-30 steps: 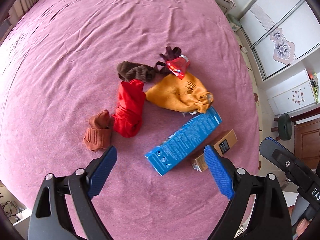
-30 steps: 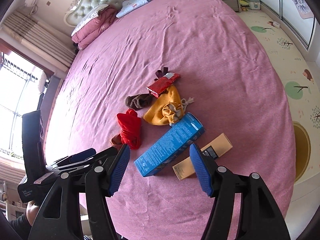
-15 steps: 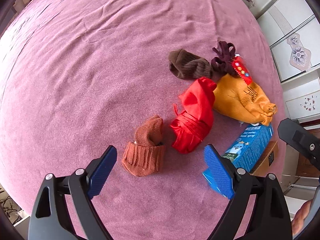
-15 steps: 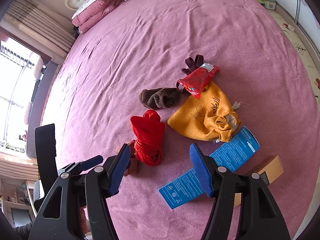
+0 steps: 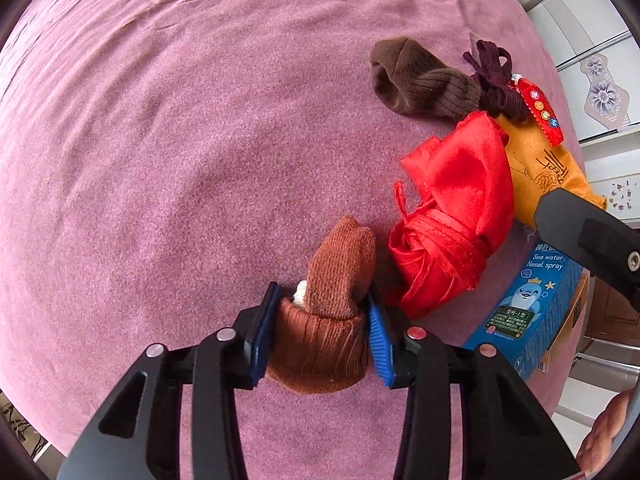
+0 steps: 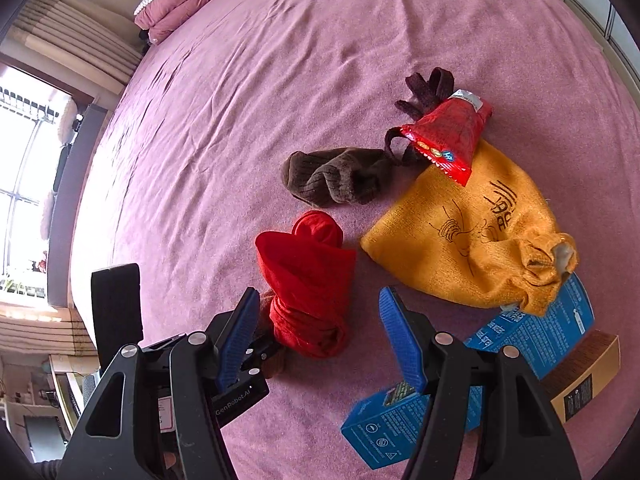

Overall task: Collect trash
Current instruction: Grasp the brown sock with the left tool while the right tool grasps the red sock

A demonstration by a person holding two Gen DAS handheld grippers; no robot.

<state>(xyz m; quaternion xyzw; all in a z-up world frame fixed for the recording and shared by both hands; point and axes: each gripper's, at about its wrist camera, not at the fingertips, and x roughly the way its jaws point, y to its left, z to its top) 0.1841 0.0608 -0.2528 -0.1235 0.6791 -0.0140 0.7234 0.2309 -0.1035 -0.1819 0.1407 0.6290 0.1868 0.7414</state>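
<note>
A rust-brown sock [image 5: 328,264] lies on the pink bedspread [image 5: 180,140]. My left gripper [image 5: 322,293] points down over it with the jaws closing, and both blue pads press on the sock's cuff. My right gripper [image 6: 318,300] stands open just above a red cloth bundle [image 6: 308,276], which shows between its fingers untouched. Beside it lie an orange drawstring pouch [image 6: 472,236], a red snack wrapper [image 6: 448,140], a blue nasal spray box [image 6: 532,332] and a tan carton [image 6: 580,376].
A dark brown sock [image 6: 336,176] and a maroon strap [image 6: 428,88] lie behind the pile. Folded bedding [image 6: 180,12] sits at the headboard, with a window [image 6: 24,152] on the left. The bed's edge runs close under the boxes, with a wardrobe [image 5: 592,60] beyond.
My left gripper came down around the rust-brown sock and narrowed from wide open onto it. My right gripper sank and shifted from the blue box to the red bundle, still open.
</note>
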